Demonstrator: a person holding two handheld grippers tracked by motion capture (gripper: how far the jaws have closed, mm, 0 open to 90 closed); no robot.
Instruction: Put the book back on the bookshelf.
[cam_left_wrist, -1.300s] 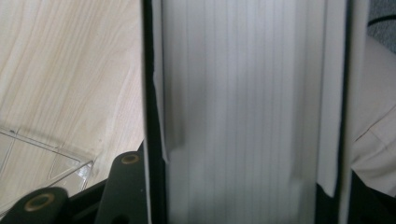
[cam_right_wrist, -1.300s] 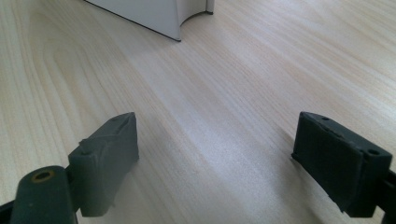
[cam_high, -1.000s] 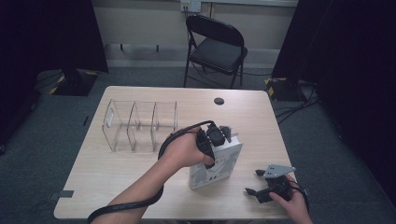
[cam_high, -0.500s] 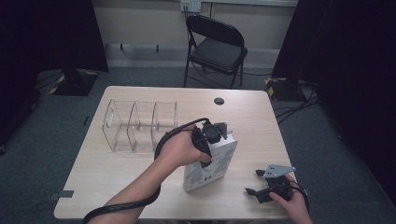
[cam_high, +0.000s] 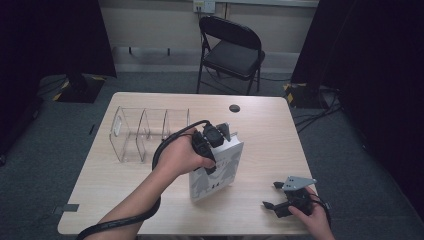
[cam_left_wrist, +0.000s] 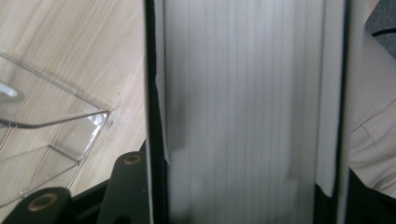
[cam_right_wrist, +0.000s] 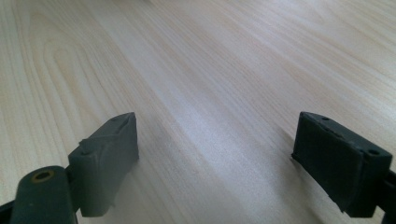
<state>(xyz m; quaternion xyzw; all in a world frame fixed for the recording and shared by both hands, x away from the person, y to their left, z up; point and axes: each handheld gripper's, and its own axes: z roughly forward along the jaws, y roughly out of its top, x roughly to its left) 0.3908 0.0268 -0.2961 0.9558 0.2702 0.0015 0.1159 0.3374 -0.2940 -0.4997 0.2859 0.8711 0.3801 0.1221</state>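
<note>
Two grippers here: the left gripper (cam_high: 212, 142) is clamped on a thick white book (cam_high: 217, 172), holding it upright mid-table just beside the clear divider rack (cam_high: 145, 132). Right gripper (cam_high: 275, 195) sits well apart near the table's (cam_high: 260, 125) front edge, jaws wide apart, holding nothing.

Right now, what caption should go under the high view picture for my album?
The left gripper holds a book upright beside a clear rack; the right gripper rests open.
</note>
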